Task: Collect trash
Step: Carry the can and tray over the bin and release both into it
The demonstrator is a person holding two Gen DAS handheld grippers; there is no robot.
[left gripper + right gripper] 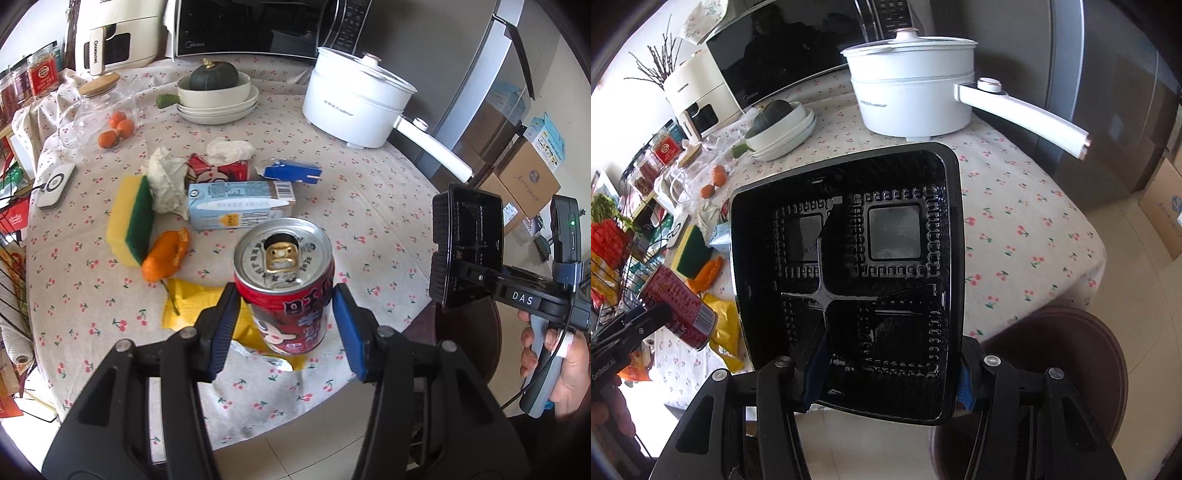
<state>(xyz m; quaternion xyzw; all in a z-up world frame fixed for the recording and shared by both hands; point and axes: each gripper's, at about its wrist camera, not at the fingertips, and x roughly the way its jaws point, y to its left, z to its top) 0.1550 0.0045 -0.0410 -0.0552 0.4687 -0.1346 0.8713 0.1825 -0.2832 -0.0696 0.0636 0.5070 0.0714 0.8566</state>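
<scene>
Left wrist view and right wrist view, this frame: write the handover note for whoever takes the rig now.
Left gripper: shut on the red drink can, held above the table's near edge.
Right gripper: shut on the black compartment tray, held up off the table.
Still on the cherry-print tablecloth: light blue carton, dark blue carton, crushed red carton, two crumpled tissues, orange peel, yellow wrapper. The yellow-green sponge lies among them.
Done: can and tray picked up.
Left: no bin in view; deposit both, then clear the rest.
</scene>
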